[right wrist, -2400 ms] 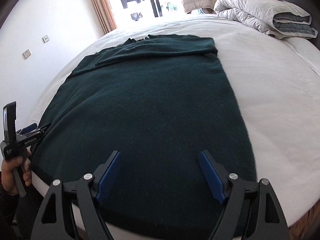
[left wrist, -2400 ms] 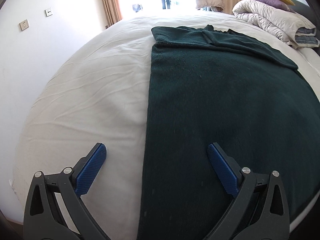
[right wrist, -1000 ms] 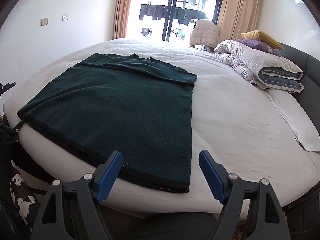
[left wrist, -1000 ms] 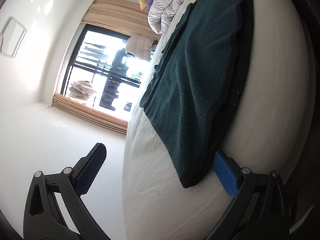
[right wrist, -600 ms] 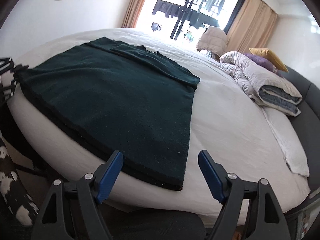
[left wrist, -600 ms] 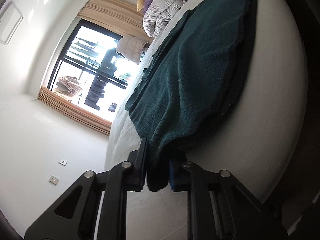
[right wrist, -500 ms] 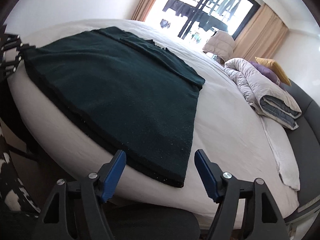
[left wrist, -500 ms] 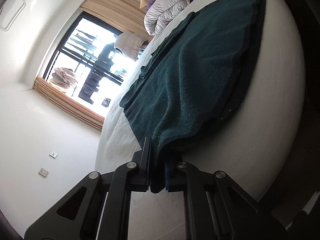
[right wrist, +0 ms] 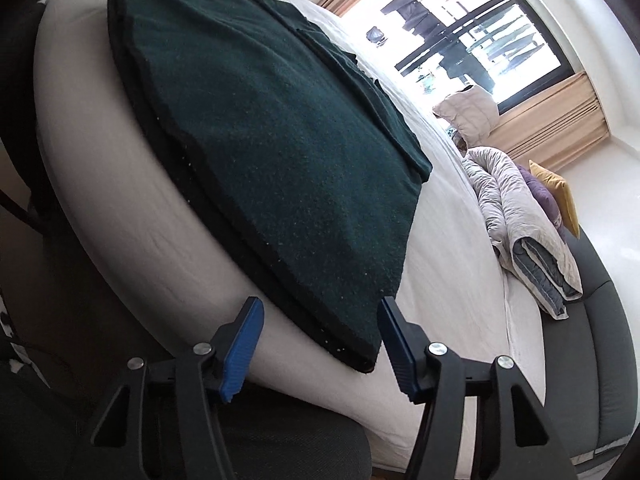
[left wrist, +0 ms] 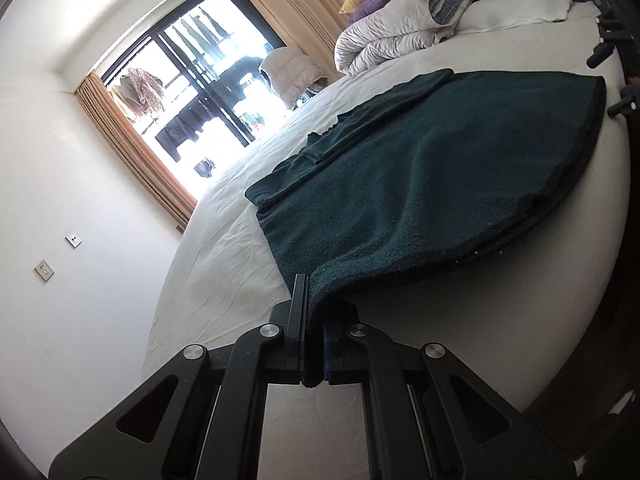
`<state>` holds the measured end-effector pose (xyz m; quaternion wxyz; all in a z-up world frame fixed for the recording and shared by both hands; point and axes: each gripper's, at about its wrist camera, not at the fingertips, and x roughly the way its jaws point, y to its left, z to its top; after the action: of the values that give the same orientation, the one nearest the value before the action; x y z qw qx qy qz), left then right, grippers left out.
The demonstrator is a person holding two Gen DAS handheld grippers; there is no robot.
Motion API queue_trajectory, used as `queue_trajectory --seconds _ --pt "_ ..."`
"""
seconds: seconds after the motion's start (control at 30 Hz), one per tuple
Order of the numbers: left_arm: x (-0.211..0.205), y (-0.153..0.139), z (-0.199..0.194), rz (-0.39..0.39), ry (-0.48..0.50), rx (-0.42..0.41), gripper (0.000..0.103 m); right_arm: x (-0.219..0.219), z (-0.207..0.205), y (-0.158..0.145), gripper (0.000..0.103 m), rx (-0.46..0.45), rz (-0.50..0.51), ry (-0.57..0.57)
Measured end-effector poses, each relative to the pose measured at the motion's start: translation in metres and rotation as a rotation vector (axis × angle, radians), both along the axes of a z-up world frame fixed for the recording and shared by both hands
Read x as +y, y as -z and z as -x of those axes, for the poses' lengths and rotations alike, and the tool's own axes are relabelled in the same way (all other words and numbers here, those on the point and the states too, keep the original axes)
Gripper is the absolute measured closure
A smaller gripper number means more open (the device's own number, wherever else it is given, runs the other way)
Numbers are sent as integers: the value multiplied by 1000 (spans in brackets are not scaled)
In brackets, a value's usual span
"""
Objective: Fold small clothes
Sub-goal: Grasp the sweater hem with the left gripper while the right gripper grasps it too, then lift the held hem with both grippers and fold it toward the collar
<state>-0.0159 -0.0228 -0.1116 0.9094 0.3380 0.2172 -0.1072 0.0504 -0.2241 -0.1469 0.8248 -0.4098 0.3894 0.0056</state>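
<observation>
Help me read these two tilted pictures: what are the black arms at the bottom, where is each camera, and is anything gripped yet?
Each picture comes from a wide-angle camera mounted on a hand-held gripper, looking forward along its two fingers, so the black arms at the bottom are the gripper itself. A person holds one in each hand; there is no robot arm.

The left view shows the left gripper shut on one near corner of the dark green garment, which is spread over the white bed.

The right view shows the right gripper open, its blue pads either side of the garment's other near corner and not closed on it.

A folded duvet and pillows lie farther off on the bed.
</observation>
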Motion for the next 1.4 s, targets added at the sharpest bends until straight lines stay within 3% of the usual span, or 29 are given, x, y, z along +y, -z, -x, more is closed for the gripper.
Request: queue_trajectory --seconds 0.27,0.5,0.67,0.83,1.4 --pt "1 -2 0 16 -8 2 99 5 -4 20 46 -74 244 -37" --pt "4 3 3 20 -9 19 99 -3 -16 23 55 -43 305 -32" --pt "6 4 1 19 -8 26 99 -3 -21 26 80 -1 297 -65" --pt "9 11 -1 13 -3 50 99 -5 -23 22 96 19 227 -45" --pt "17 3 -12 82 -36 88 100 -7 -30 -6 99 -16 89 16"
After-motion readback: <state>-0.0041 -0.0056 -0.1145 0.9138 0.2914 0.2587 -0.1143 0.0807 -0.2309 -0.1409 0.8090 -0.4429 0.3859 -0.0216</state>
